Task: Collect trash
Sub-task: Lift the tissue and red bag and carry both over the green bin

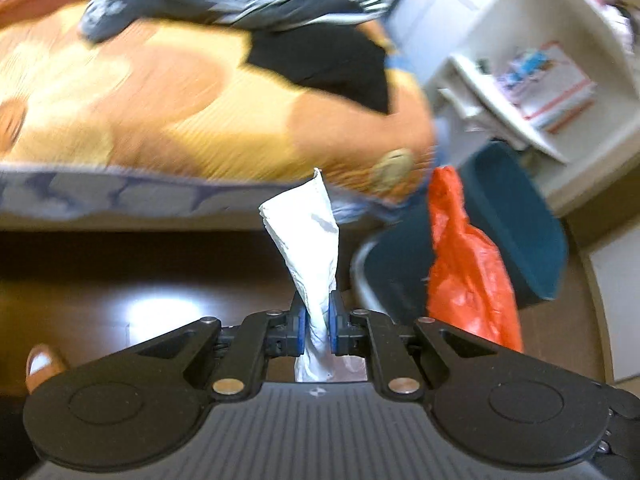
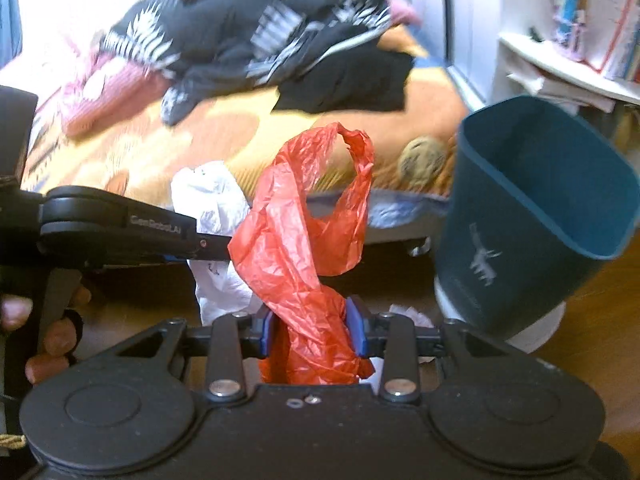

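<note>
While the left gripper (image 1: 318, 326) pinches a white tissue (image 1: 310, 240) between its blue pads, nearly closed on it, the paper rises twisted and creased, fanning wider at its top with a grey smudge on it. Just right of the tissue hangs a red plastic bag (image 2: 308, 236), thin and crinkled, its handle loop standing up; the right gripper (image 2: 314, 330) has its pads closed around the bag's bunched lower part. Right of the bag stands a dark teal bin (image 2: 536, 216), tilted, its open mouth facing up and right, with a pale animal print on its wall. Behind the bag lies a bed (image 1: 160, 112) with an orange cover and a heap of dark clothes (image 2: 256, 36). Beyond the bin stands a white shelf (image 1: 560, 80) holding papers.
</note>
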Tool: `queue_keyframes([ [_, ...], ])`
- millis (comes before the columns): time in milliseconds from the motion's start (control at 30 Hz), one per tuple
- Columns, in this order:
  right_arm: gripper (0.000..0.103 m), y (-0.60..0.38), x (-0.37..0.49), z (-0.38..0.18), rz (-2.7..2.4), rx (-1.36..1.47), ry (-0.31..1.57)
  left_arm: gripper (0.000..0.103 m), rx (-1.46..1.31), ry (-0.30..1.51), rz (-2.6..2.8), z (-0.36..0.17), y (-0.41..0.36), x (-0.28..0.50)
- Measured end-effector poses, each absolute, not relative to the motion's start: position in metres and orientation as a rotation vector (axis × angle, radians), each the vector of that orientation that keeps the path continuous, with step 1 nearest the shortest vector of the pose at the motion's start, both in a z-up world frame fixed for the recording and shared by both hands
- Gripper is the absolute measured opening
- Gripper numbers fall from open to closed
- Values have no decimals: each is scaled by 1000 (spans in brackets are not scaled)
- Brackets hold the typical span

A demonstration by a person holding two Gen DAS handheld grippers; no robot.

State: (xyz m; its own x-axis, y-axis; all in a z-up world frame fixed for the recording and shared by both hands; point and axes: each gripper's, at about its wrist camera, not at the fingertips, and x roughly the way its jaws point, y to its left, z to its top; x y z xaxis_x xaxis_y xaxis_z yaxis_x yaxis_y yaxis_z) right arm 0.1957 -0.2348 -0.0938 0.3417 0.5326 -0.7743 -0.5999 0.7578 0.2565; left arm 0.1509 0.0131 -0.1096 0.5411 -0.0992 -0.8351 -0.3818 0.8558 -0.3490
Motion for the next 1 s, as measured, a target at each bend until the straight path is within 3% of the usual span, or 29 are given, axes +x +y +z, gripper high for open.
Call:
queue_keyframes([
  [433, 35, -325, 259, -47, 544, -14, 836, 11, -327, 909, -35, -28, -88, 234],
  [733, 36, -363, 323, -69, 419, 25, 872, 11, -207, 924, -107, -20, -148, 318],
  [1000, 36, -369, 352, -94, 375, 19, 915, 11, -173, 976, -135, -46, -181, 365],
])
